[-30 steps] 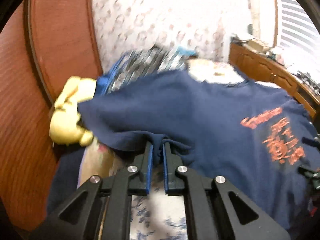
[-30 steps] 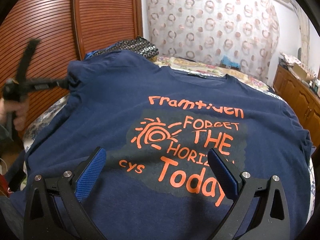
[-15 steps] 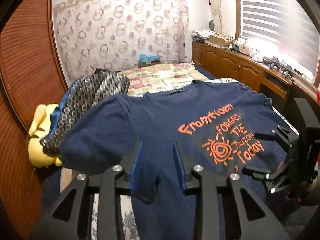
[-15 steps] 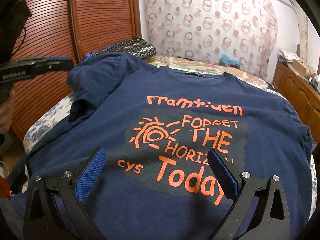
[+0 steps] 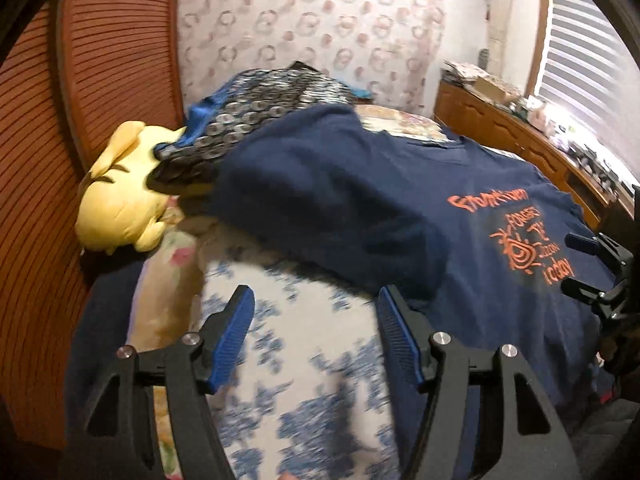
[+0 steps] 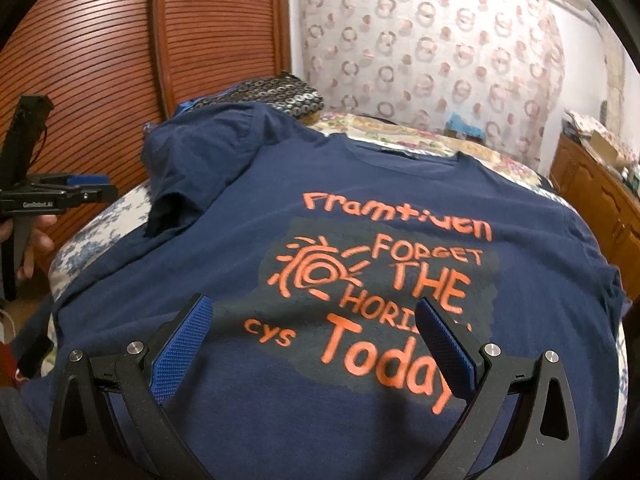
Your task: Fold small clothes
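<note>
**Q:** So where were you at with the shirt at that point?

**Me:** A second before, my left gripper (image 5: 316, 336) had been pinching the sleeve (image 6: 192, 168). By this moment I'd let go; both its blue pads stood wide apart with nothing between them, hanging over the flowery bedsheet (image 5: 304, 360) just off the shirt's near edge. The sleeve had been dropped inward and lay rumpled over the shoulder of the navy T-shirt (image 6: 360, 208), so I'd call that the first side fold done, loosely.

**Q:** And the other hand?

**Me:** My right gripper (image 6: 316, 340) was wide open too, hovering above the orange print, holding nothing. It hadn't shifted over that second. The shirt lay spread out straight ahead of it, collar at the far end.

**Q:** Room to work?

**Me:** Tight on the left. Beyond my left gripper there was a yellow plush toy (image 5: 120, 192) and a patterned pillow (image 5: 264, 108) touching the folded shoulder, with the slatted wooden door (image 6: 100, 60) right behind. On the right, the far sleeve ran up to the bed's edge, with a wooden cabinet (image 6: 596, 200) past it. My guess was that sleeve came next.
</note>
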{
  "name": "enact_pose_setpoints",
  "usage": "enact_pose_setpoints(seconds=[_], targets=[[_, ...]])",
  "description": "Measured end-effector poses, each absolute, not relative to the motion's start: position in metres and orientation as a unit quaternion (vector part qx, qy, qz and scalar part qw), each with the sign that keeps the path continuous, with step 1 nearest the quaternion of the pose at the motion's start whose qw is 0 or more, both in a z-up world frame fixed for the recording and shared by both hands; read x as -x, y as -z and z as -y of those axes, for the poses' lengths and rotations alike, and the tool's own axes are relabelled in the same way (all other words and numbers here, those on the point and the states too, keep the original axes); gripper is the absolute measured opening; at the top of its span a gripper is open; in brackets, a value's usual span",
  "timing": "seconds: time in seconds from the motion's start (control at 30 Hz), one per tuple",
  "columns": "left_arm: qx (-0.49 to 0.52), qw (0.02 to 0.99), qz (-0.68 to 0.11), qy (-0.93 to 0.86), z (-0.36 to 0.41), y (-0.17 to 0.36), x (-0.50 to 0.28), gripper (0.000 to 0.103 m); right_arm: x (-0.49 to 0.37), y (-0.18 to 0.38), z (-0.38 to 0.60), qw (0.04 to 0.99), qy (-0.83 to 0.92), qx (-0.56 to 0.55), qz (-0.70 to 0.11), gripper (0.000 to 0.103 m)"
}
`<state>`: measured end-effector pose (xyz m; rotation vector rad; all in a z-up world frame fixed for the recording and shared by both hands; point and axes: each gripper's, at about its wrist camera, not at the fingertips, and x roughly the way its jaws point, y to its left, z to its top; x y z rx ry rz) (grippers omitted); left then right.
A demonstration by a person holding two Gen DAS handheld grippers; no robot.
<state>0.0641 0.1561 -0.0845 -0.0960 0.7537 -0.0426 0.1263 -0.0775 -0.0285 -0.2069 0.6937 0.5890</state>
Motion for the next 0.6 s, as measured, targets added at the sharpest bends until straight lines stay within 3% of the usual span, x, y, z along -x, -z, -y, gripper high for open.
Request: enact_pose_setpoints(seconds=[0.33, 0.6], targets=[[0.07, 0.945, -0.32, -0.02, -0.188, 0.069, -0.027, 0.064, -0.135, -0.009, -0.017, 0.847, -0.415, 0.146, -0.298, 0.085], [0.061, 0.95, -0.304, -0.037, -0.195, 0.059, -0.006, 0.064, -0.146, -0.001, -0.112, 0.795, -0.491, 0.174, -0.311, 0.072]])
